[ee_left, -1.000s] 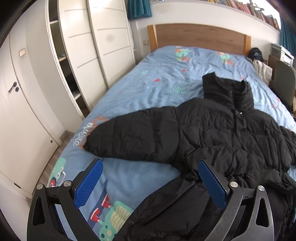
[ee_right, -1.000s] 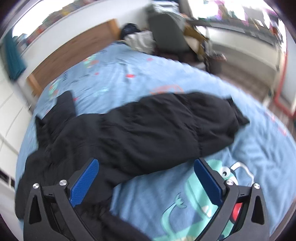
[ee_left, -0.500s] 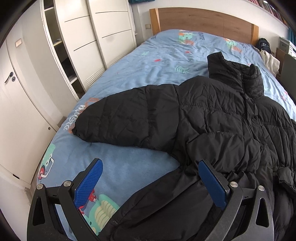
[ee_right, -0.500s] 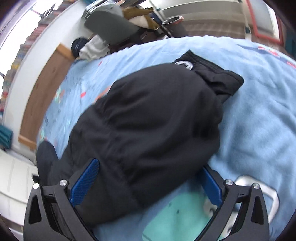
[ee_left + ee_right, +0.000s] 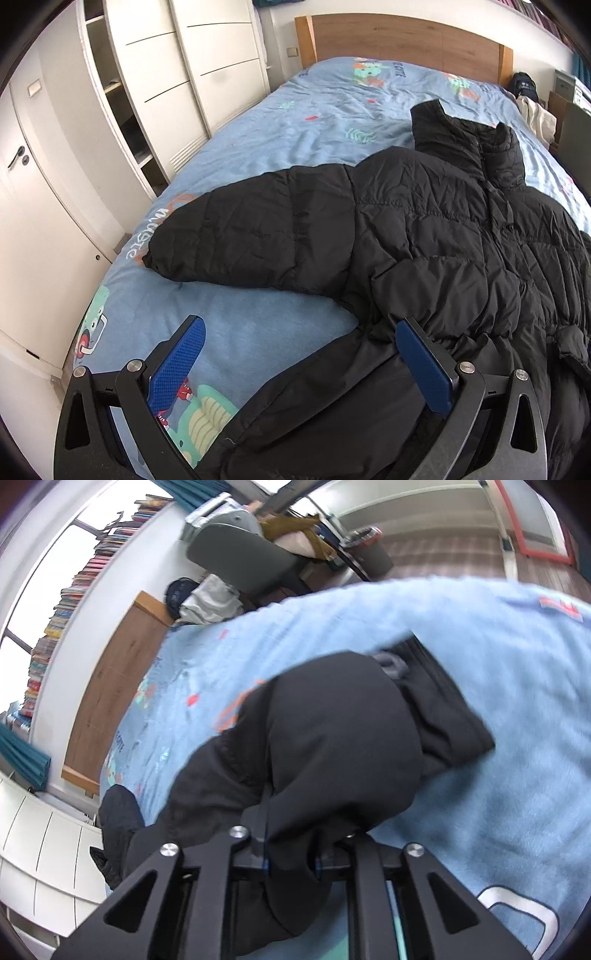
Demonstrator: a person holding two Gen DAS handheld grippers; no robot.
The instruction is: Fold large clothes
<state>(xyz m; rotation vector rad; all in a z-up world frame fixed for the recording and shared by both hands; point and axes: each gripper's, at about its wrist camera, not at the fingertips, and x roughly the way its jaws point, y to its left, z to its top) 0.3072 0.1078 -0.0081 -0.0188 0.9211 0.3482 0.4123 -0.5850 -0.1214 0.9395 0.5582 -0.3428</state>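
**Right fingers clamped on a sleeve, left fingers wide over the hem**

I am looking at a black puffer jacket (image 5: 424, 236) spread front-up across the bed (image 5: 266, 122), its collar toward the wooden headboard (image 5: 402, 40) and its hem at the foot end nearest my grippers. One sleeve (image 5: 251, 236) stretches out flat toward the bed edge that faces the white wardrobe (image 5: 173, 81), its cuff lying just beside orange-and-white lettering printed on the blue duvet. The lettering runs sideways and I can only make out something like "music"; I cannot read it with certainty. More writing sits near the headboard beside a cartoon figure, too small for me to read.

My left gripper (image 5: 299, 354) hangs over the lower corner of the jacket with its blue-padded fingers (image 5: 177, 358) standing wide apart. The side edge of the jacket's lower part lies between them, but neither pad presses on it.

My right gripper (image 5: 291, 860) has just closed its jaws, and in the right wrist view they now pinch a fold of the jacket's other sleeve (image 5: 332, 746). The black fabric bunches up out of the narrow gap and hides the pads almost entirely. The cuff end of that sleeve (image 5: 450, 716) rests on the duvet toward the bed edge nearest the grey chair (image 5: 243, 561). A row of books (image 5: 74, 590) lines the windowsill above the headboard; their spines are too blurred to read.
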